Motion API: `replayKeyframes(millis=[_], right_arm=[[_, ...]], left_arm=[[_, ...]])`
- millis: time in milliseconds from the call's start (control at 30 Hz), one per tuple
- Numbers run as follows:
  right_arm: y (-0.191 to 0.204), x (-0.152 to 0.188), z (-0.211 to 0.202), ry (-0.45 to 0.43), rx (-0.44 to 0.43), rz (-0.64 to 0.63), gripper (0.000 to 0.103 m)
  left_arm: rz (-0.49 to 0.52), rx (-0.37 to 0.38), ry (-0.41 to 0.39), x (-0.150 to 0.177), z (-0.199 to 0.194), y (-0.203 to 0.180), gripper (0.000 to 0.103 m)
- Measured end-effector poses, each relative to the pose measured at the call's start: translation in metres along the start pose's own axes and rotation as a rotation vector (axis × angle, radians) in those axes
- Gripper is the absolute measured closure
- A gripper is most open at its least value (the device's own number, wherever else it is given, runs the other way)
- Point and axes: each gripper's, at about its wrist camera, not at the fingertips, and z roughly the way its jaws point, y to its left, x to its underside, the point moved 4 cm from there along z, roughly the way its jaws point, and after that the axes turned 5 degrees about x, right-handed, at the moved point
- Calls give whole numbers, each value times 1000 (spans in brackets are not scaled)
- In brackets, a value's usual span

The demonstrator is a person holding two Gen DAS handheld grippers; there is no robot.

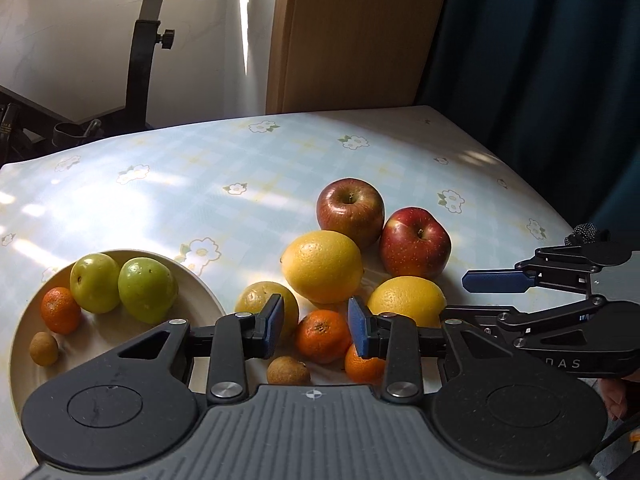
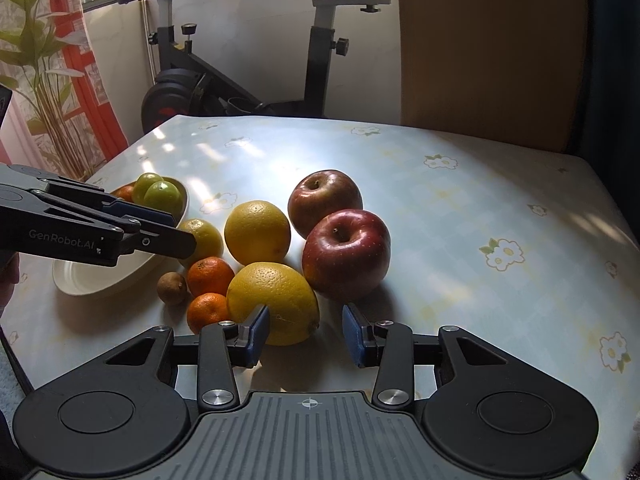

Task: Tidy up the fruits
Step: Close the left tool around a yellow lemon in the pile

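Note:
A cream plate at the left holds two green fruits, a mandarin and a small brown fruit. Loose on the table lie two red apples, several yellow citrus, two mandarins and a brown fruit. My left gripper is open and empty, hovering over a mandarin. My right gripper is open and empty, just before the nearest yellow citrus. It also shows in the left wrist view; the left gripper shows in the right wrist view.
The table has a pale blue flowered cloth. An exercise bike stands behind it, a wooden panel and dark curtain at the back right, and a plant at the left.

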Motion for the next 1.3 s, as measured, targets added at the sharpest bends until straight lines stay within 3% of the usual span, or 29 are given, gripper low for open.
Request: replayKeyframes(millis=[167, 533, 800, 1033, 1300], right_arm=[[-6, 5, 3, 18, 0, 14, 66], [-7, 14, 14, 66, 0, -41, 66], [-2, 15, 22, 79, -18, -143, 64], [7, 12, 29, 81, -30, -238, 64], [12, 13, 34, 66, -45, -260, 63]], left_arm=[[13, 75, 28, 1, 16, -13, 75], [-116, 222, 50, -2, 33, -10, 75], [-72, 252, 65, -4, 38, -21, 75], [-90, 272, 76, -8, 40, -16, 75], [-120, 306, 79, -8, 40, -9, 74]])
